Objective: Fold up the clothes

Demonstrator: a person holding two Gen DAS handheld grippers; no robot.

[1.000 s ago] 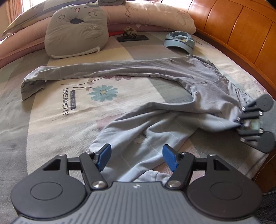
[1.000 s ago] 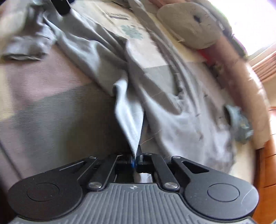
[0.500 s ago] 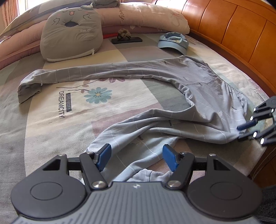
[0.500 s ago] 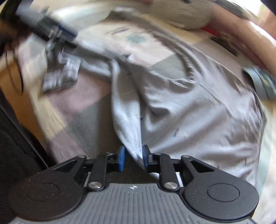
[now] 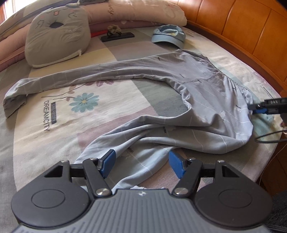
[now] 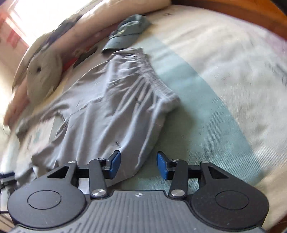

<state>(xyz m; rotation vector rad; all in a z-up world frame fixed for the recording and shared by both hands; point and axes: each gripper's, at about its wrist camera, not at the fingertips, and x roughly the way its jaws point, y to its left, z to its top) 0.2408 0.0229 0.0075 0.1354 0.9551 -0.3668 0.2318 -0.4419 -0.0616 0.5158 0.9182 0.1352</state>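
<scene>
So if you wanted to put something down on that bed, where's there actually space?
Two bare patches: the flowered sheet between the two legs of the grey trousers, and the green stretch right of the waistband. The far end is crowded: cushion, blue cap, pillows.

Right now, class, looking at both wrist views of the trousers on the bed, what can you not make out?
- Near leg cuff of the trousers: left wrist view, hidden behind the left gripper.
- Far leg: right wrist view, smeared by motion blur.
- Right gripper: left wrist view, cut off by the right edge.
- Small dark object near the pillow: too small to identify.
- Cap emblem: too small.
</scene>
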